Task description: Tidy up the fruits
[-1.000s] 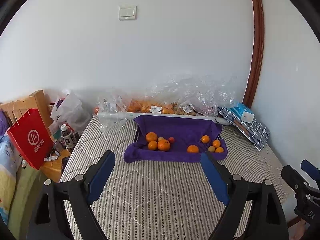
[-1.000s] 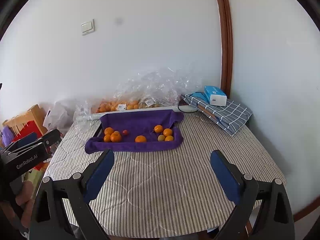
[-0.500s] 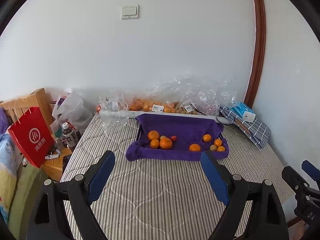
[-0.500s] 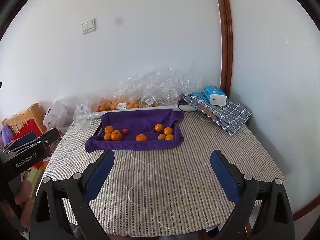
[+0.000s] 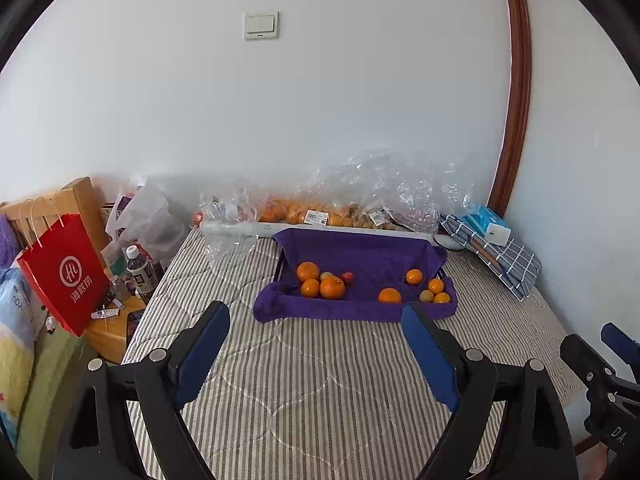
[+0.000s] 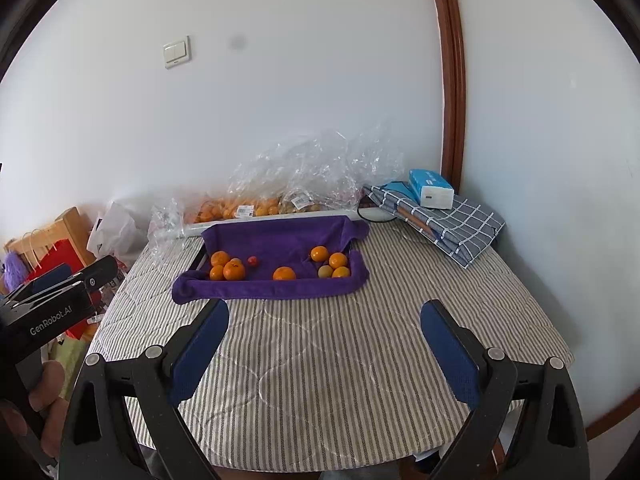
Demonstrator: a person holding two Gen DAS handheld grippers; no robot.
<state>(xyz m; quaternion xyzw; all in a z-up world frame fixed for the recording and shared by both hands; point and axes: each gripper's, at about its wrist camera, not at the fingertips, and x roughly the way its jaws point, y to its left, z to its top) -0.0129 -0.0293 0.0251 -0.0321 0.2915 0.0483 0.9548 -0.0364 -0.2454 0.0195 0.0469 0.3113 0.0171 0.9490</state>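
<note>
Both the left gripper (image 5: 314, 330) and right gripper (image 6: 324, 326) are held apart over bare striped tabletop (image 6: 320, 360); bagged fruit (image 5: 304, 214) is blurred by plastic.

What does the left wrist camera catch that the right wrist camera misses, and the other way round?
Only the left wrist view shows the whole red paper bag with its logo and the drink bottles on the wooden side table.

Only the right wrist view shows the person's hand under the other gripper's body, and the table's near edge.

Both show the purple towel holding the oranges and a small red fruit, the clear plastic bags, the blue tissue box on checked cloth, and the wall switch.
</note>
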